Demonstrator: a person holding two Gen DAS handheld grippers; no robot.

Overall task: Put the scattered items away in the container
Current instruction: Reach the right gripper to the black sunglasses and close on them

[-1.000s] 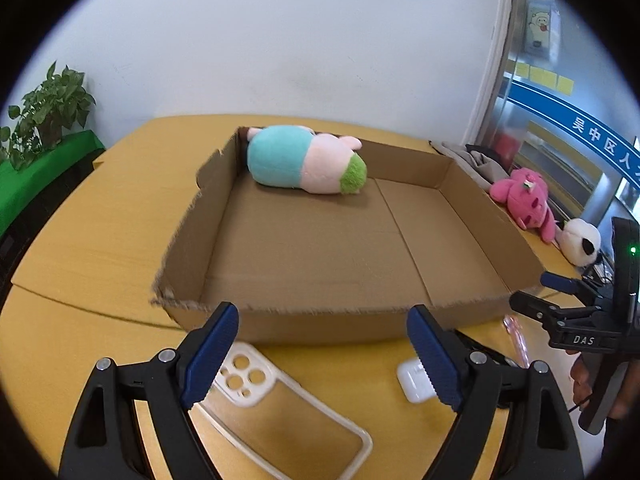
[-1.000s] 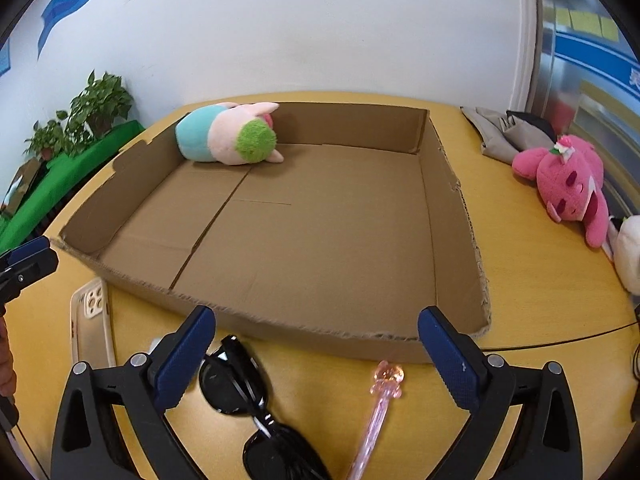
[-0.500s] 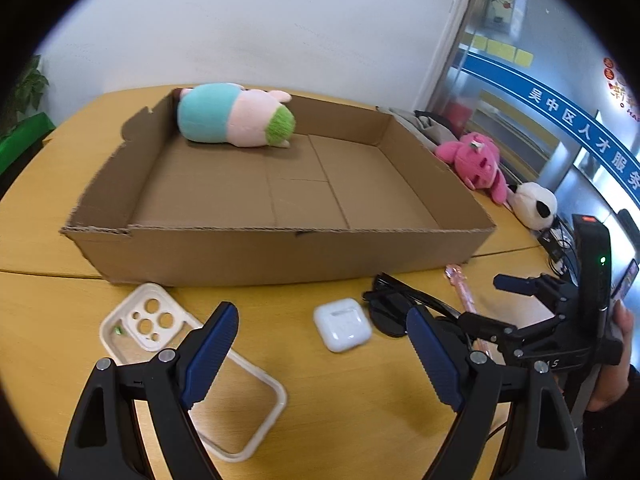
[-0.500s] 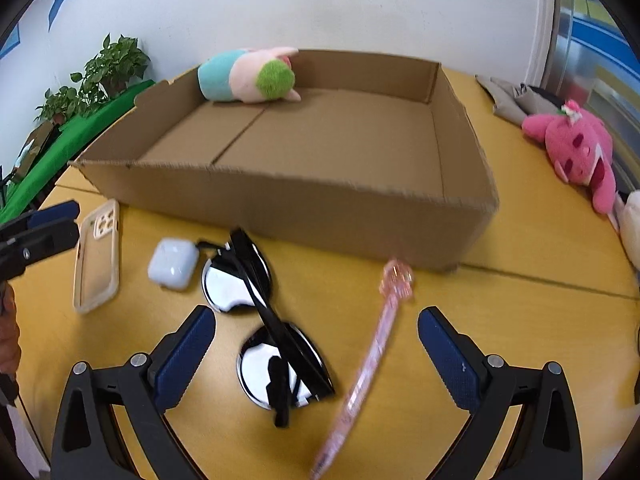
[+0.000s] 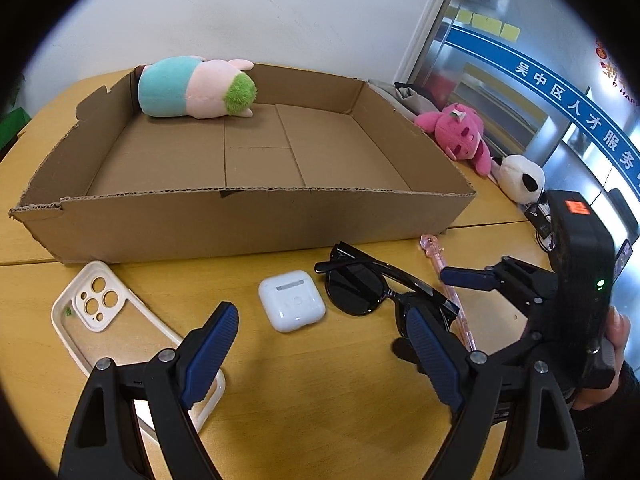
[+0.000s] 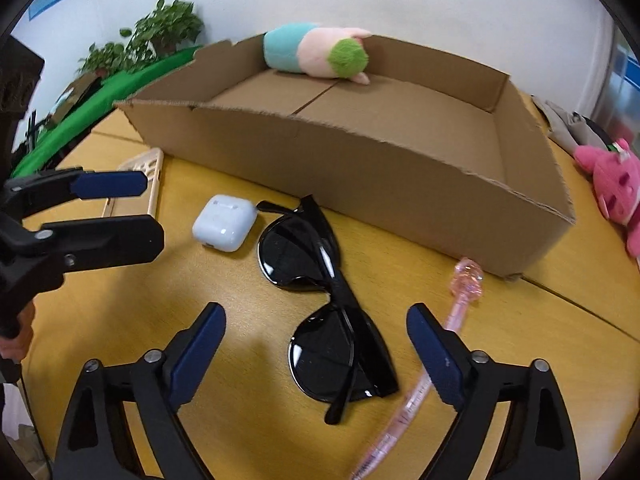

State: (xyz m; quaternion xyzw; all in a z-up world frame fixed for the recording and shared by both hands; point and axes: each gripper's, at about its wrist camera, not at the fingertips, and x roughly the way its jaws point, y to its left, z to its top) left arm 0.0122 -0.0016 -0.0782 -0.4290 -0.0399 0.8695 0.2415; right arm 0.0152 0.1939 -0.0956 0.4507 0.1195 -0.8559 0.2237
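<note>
Black plastic sunglasses (image 6: 328, 304): just in front of brown cardboard tray (image 6: 360, 168); light, scratchable, pinch the bridge.
right gripper (image 6: 316, 356): jaws closing, empty, sunglasses between.
left gripper (image 5: 320, 354): wide, empty.

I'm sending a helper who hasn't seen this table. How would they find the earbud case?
Find the cardboard box on the wooden table. In front of its near wall, the earbud case lies between a phone case and black sunglasses. It is the only small, glossy white, rounded box.
</note>
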